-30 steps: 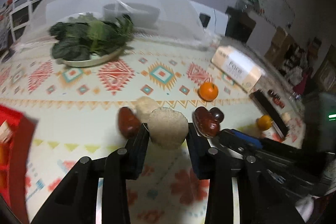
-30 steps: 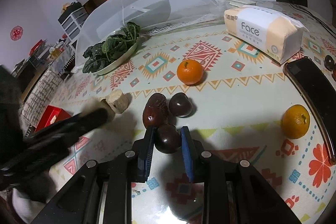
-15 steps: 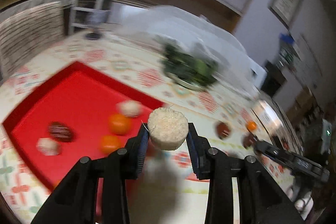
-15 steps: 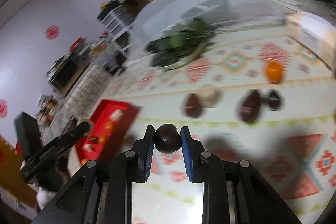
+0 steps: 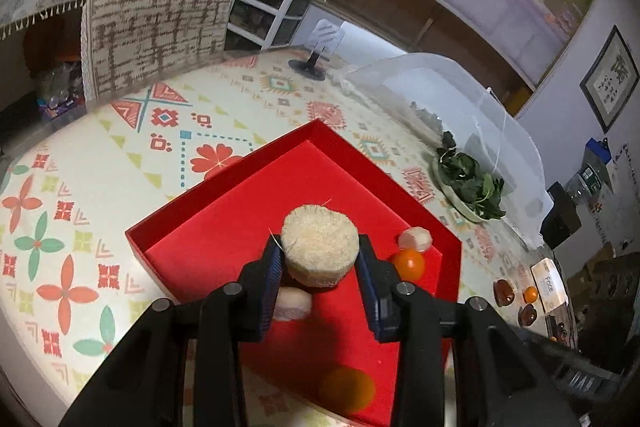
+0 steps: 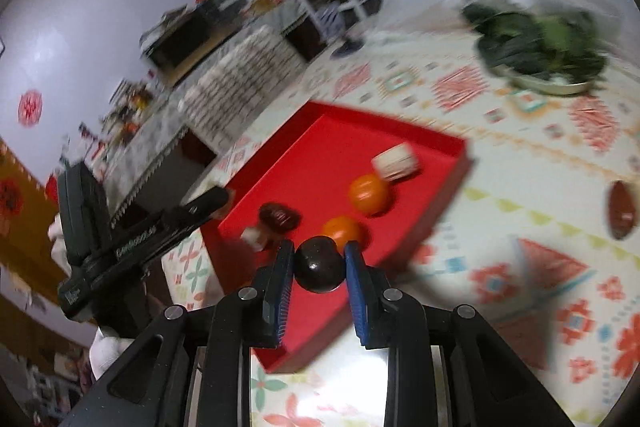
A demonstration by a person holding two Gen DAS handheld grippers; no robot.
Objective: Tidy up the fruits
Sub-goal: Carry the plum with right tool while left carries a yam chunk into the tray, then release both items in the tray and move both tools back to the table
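Note:
My left gripper (image 5: 320, 263) is shut on a pale beige round piece (image 5: 319, 246) and holds it above the red tray (image 5: 224, 211). The tray holds two oranges (image 5: 409, 264), pale pieces (image 5: 416, 239) and, in the right wrist view, a dark red fruit (image 6: 279, 217). My right gripper (image 6: 318, 265) is shut on a dark round fruit (image 6: 319, 263) above the near edge of the red tray (image 6: 432, 147). The left gripper (image 6: 208, 201) shows at the left of the right wrist view. More dark fruits (image 5: 503, 291) and an orange (image 5: 531, 293) lie far right on the table.
A plate of green leaves (image 5: 470, 187) stands beside a clear mesh food cover (image 5: 460, 99). A tissue pack (image 5: 548, 283) lies far right. A chair (image 5: 156, 27) stands at the table's far edge. A small stand (image 5: 316, 47) sits behind the tray.
Both grippers have swung left from the loose fruits to the red tray, each carrying its piece. The tray now fills the middle of both views.

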